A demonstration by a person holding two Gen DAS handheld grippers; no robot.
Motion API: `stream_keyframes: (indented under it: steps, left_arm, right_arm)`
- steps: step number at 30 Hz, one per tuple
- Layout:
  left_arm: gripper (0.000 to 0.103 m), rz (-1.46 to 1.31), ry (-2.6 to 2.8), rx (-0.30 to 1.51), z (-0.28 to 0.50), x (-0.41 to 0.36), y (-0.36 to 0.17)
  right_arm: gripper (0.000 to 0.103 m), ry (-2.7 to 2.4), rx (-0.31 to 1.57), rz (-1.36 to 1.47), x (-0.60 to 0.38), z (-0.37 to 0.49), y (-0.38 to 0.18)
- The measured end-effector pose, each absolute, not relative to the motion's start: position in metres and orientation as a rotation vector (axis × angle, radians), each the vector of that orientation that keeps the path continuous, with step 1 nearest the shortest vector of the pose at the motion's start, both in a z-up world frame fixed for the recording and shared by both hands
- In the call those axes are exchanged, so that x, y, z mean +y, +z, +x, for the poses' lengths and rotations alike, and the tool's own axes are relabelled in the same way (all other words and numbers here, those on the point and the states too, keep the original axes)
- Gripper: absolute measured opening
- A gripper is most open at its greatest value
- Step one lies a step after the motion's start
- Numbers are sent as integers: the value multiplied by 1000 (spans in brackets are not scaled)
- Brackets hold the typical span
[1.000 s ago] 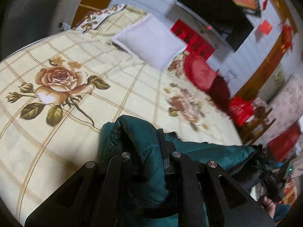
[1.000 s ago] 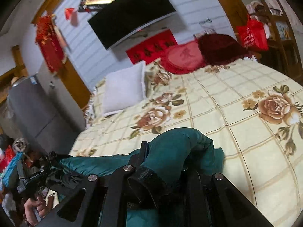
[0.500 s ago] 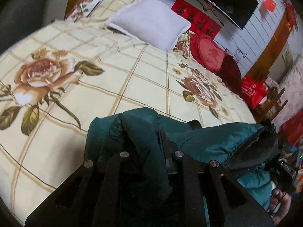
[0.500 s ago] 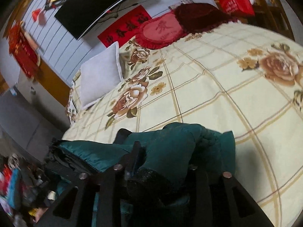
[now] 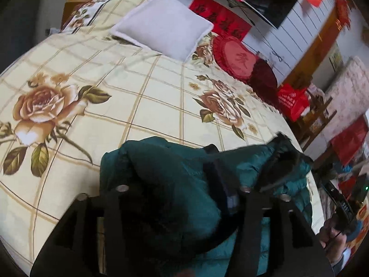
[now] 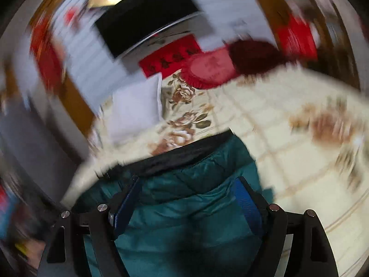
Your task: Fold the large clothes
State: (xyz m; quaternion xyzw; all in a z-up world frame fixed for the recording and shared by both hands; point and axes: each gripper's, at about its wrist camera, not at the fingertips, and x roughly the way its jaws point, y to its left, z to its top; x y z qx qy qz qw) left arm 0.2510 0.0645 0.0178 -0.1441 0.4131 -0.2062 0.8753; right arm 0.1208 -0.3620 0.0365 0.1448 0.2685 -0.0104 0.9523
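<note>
Teal padded jacket on floral bedspread — both grippers' jaws just opening

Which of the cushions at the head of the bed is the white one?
The square white pillow, nearest the bed's left corner in the left wrist view. The bright red round cushion and the dark maroon one sit further right along the wall.

The teal quilted puffer jacket at lower centre had a slightly glossy, smooth shell with a black furry trim. The cream rose-printed cotton-like bedspread looked matt; the white pillow, upper centre, soft and fuzzy.
</note>
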Motion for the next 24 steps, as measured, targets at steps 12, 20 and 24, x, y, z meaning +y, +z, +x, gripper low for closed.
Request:
stream_keyframes:
  steps: [12,20,24]
  left_arm:
    - [73,-247,-295,675,229,85,50]
    - [74,-77,-365,667,228,35,52]
    - [74,24,-360,776,258,-2,28]
  right_arm:
    - [83,-157,791,223,-355,155,14]
    - [87,-93,616,230,-349,143,38]
    - [87,-133,740,250,-353,176,17]
